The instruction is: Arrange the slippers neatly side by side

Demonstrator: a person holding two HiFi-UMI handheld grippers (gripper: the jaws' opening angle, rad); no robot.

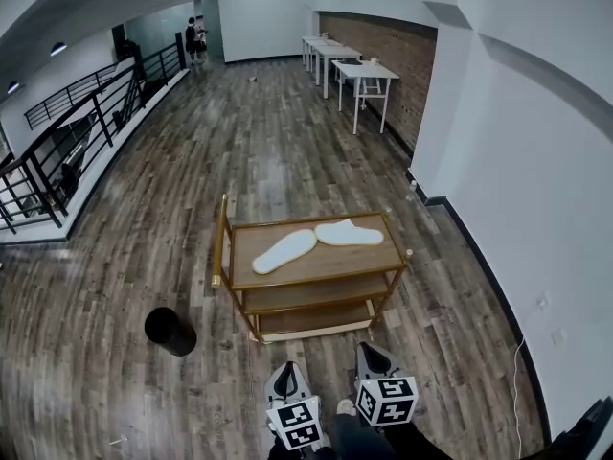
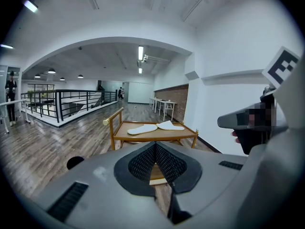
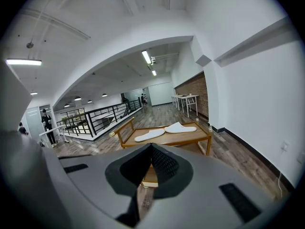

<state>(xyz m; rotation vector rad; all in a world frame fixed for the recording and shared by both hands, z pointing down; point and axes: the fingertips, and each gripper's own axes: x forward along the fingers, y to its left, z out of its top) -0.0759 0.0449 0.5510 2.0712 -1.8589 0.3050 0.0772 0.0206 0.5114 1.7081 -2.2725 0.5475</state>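
A wide wooden floor [image 1: 239, 142] is stretching through a long room, with a brick wall [image 1: 402, 60] running along its right side and a black railing [image 1: 96, 113] bordering its left. White desks [image 1: 369, 73] are standing in a row against the brick wall, and a person [image 1: 194, 38] is standing at the far end by the railing. Closer in, a three-tier wooden trolley [image 1: 359, 257] is sitting on the floor, its handle bar on the left, and a black round bin [image 1: 170, 331] is resting on the floor near its front left corner. The left gripper [image 1: 284, 372] and the right gripper [image 1: 374, 356] are hanging low at the near edge of the head view, well short of the trolley - each with its jaws pressed together on nothing. The two white slippers are lying on the trolley's top shelf: the left slipper [image 1: 284, 251] is sitting diagonally and the right slipper [image 1: 349, 233] is pointing off to the right - their inner ends are close together, not parallel.
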